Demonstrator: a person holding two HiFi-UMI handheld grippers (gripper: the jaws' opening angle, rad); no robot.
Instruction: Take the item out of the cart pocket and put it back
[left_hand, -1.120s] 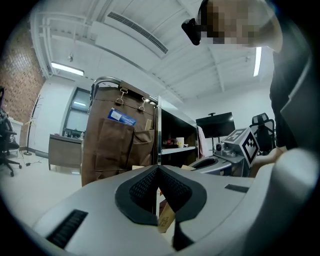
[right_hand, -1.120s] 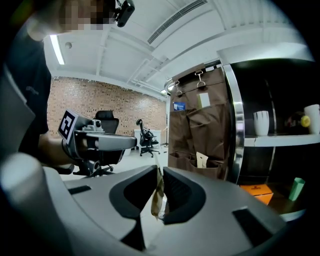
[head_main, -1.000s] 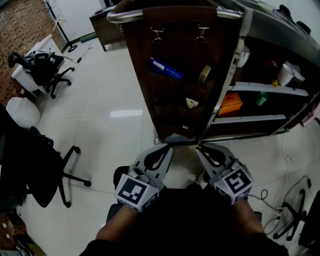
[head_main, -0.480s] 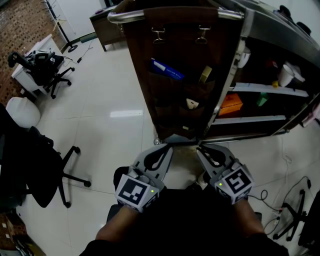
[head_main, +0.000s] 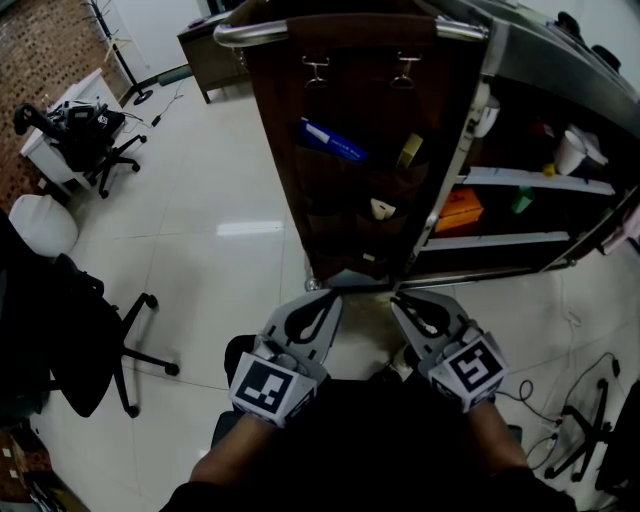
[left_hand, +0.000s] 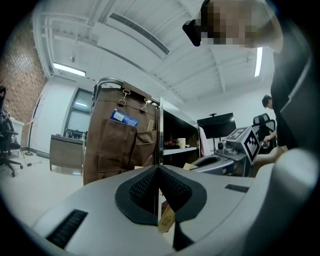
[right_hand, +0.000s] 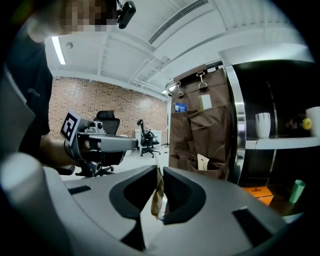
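Brown fabric organizer (head_main: 330, 235) hangs from the cart (head_main: 240, 33) rail on two binder clips (head_main: 316, 68).

Head view:
- Three items sit in its pockets: blue packet (head_main: 333, 140), yellowish piece (head_main: 408, 150), cream piece (head_main: 382, 207).
- Orange box (head_main: 462, 208) is on a cart shelf.
- Floor (head_main: 220, 180) is glossy white tile; brick wall (head_main: 40, 50) at far left.
- Two office chairs (head_main: 100, 350) stand on the left.
- Left gripper (head_main: 335, 295) and right gripper (head_main: 398, 298) sit low, near the cart base.

Left gripper view: pads pressed together, tan tag (left_hand: 166, 220) caught low between them.

Right gripper view: jaws pinch a brown slip (right_hand: 157, 197); white mug (right_hand: 263, 125) on the shelf behind.
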